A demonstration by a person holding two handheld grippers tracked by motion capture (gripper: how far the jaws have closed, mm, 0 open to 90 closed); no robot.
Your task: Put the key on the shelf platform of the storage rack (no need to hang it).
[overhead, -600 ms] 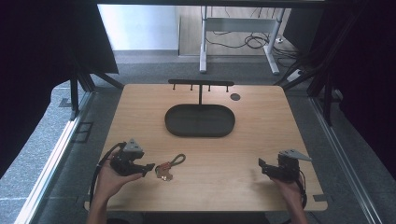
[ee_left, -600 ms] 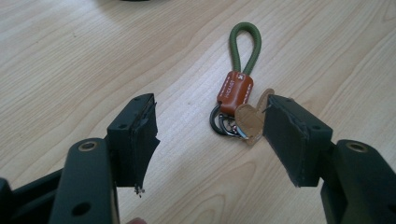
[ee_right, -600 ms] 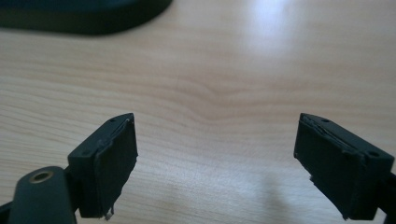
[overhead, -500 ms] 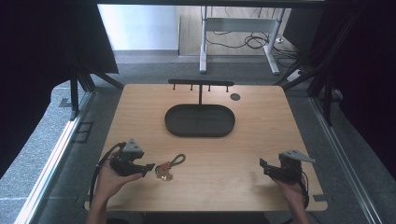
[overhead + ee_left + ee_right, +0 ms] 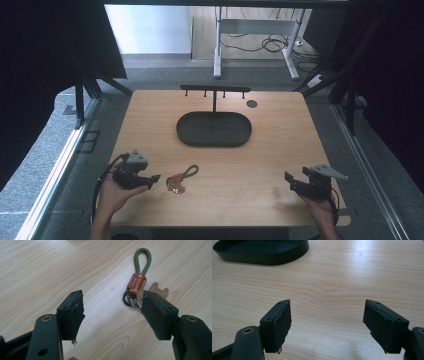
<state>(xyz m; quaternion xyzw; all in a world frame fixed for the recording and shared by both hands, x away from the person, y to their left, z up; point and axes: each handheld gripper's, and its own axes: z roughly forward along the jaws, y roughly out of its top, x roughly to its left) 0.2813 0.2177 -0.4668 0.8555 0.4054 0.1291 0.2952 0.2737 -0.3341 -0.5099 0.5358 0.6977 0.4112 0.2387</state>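
A keychain [image 5: 181, 178] lies flat on the wooden table [image 5: 260, 150]: a green cord loop [image 5: 143, 258], a brown leather band [image 5: 136, 283], dark metal rings and a tan tag [image 5: 157, 289]. My left gripper [image 5: 153, 179] stands open just left of the keychain, low over the table; in the left gripper view [image 5: 115, 312] its right jaw covers part of the rings and nothing lies between the jaws. My right gripper [image 5: 288, 180] is open near the table's front right, its jaws [image 5: 327, 325] empty over bare wood.
A black oval tray [image 5: 214, 129] sits at the table's middle back, its rim also in the right gripper view [image 5: 262, 258]. Behind it stands a black T-shaped rack with hooks [image 5: 215, 90]. A small dark disc [image 5: 252, 104] lies at the back right.
The right gripper has shifted slightly on the front right. The left gripper and the keychain look unmoved.
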